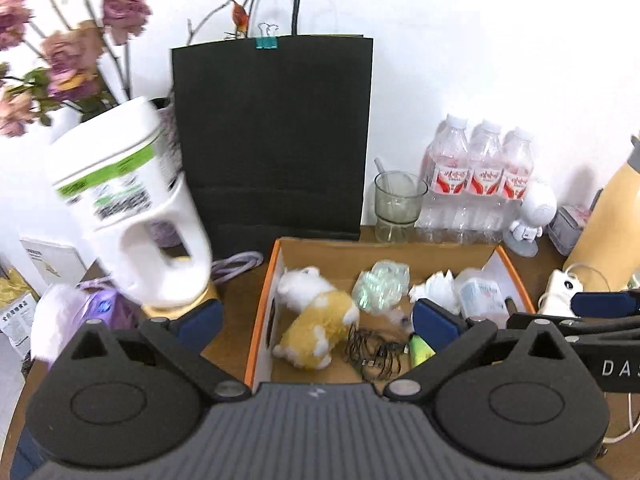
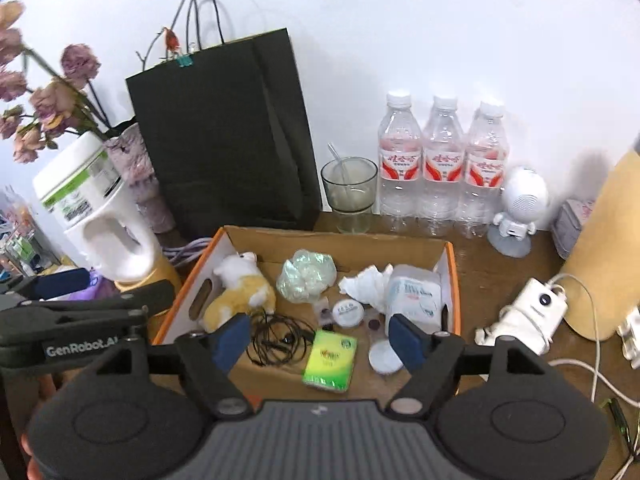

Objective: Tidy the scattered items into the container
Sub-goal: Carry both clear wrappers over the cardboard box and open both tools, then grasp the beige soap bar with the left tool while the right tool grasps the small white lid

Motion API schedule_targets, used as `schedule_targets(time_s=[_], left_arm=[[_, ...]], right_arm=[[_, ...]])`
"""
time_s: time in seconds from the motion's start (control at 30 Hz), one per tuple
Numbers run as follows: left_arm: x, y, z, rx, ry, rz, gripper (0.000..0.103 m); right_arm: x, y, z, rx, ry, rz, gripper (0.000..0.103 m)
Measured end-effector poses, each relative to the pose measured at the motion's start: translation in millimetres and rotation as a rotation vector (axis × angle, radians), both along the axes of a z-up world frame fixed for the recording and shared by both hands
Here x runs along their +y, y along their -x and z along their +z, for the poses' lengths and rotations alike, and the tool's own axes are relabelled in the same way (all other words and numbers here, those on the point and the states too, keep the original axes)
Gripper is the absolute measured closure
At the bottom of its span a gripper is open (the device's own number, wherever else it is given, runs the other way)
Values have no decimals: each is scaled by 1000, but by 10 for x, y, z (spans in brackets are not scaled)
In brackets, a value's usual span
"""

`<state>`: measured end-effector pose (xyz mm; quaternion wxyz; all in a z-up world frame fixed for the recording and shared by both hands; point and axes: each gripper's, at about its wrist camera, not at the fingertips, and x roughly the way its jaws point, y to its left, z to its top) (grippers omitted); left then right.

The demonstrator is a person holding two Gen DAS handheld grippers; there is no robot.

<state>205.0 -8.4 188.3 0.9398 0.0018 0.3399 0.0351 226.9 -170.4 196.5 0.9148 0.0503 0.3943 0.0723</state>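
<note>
We hold both grippers above the near edge of the open cardboard box with orange-edged walls (image 2: pixel 451 276), and neither grips anything. The left gripper (image 1: pixel 318 320) has its blue-padded jaws spread as wide as they go; the right gripper (image 2: pixel 320 340) stands with its jaws parted too, a little less wide, with only air between the pads.

Inside the box, seen from the right wrist view, the white-and-tan plush toy animal (image 2: pixel 240 288) lies at about nine o'clock against the wall with the hand slot. At twelve o'clock sits the crumpled clear plastic wrapper (image 2: pixel 306 274), and at two o'clock the crumpled white tissue (image 2: pixel 366 282) touches the soft white tissue pack with blue print (image 2: pixel 414 294). Near the middle rests the small round white jar lid (image 2: pixel 348 312). At six o'clock the green-and-yellow tissue packet (image 2: pixel 330 360) lies flat, with the tangled black earphone cord (image 2: pixel 280 338) just beside it at eight o'clock and a white round disc (image 2: pixel 384 356) at four o'clock.

Beyond the box — at twelve o'clock — stand the black paper shopping bag (image 2: pixel 228 136), the clear drinking glass with a stirrer (image 2: pixel 350 192) and three clear plastic water bottles with red labels (image 2: pixel 442 168). The white jug with a green label (image 1: pixel 132 204) shows blurred at ten o'clock in the left wrist view.
</note>
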Motion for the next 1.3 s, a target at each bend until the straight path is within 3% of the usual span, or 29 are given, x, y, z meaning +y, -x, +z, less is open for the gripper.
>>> schedule_targets(time_s=[0.23, 0.43, 0.6, 0.8, 0.93, 1.07, 1.17, 1.2, 1.27, 1.3], left_arm=[[-41, 856, -197, -202, -53, 0, 0], [-49, 1633, -601, -280, -45, -26, 0], [58, 2250, -1136, -259, -80, -29, 0], [236, 2760, -1431, -210, -68, 8, 0], [270, 2807, -1489, -182, -64, -7, 0], [221, 2569, -1473, -207, -47, -62, 0], [146, 2217, -1444, -202, -57, -167, 18], [122, 2100, -1438, -189, -59, -195, 26], [77, 1767, -1465, -151, -49, -291, 31], [42, 1632, -1496, -132, -58, -315, 39]], right_arm=[[142, 919, -126, -246, 70, 20, 28], [210, 1750, -479, -395, 3, 18, 23], [139, 2413, -880, -392, -54, -10, 21], [36, 3028, -1197, -369, -91, -78, 20], [120, 3069, -1303, -370, -24, -65, 20], [157, 2868, -1364, -353, -20, -23, 23], [190, 2608, -1375, -343, 10, 10, 29], [197, 2497, -1374, -340, 25, 17, 30], [180, 2295, -1379, -335, 50, 28, 30], [167, 2191, -1384, -329, 67, 25, 30]])
